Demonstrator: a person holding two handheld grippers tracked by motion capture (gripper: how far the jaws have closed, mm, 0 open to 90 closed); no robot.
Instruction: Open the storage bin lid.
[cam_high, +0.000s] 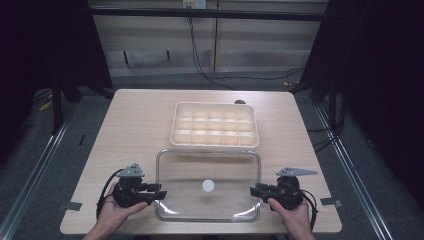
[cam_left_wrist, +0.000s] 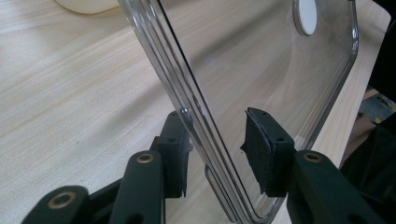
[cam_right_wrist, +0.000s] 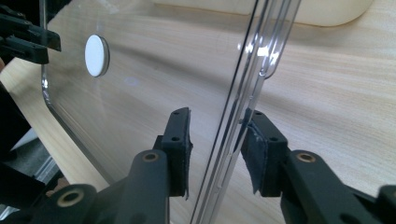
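A clear plastic lid with a white round disc at its middle lies flat on the table's near half. Behind it stands a cream tray divided into several compartments. My left gripper is at the lid's left edge. In the left gripper view it is open, its jaws either side of the lid's rim. My right gripper is at the right edge. It is open too and straddles the rim, which runs close by the right pad.
The wooden table has bare room left and right of the tray. The lid's near edge lies close to the table's front edge. Cables run over the floor behind the table. Dark curtains close both sides.
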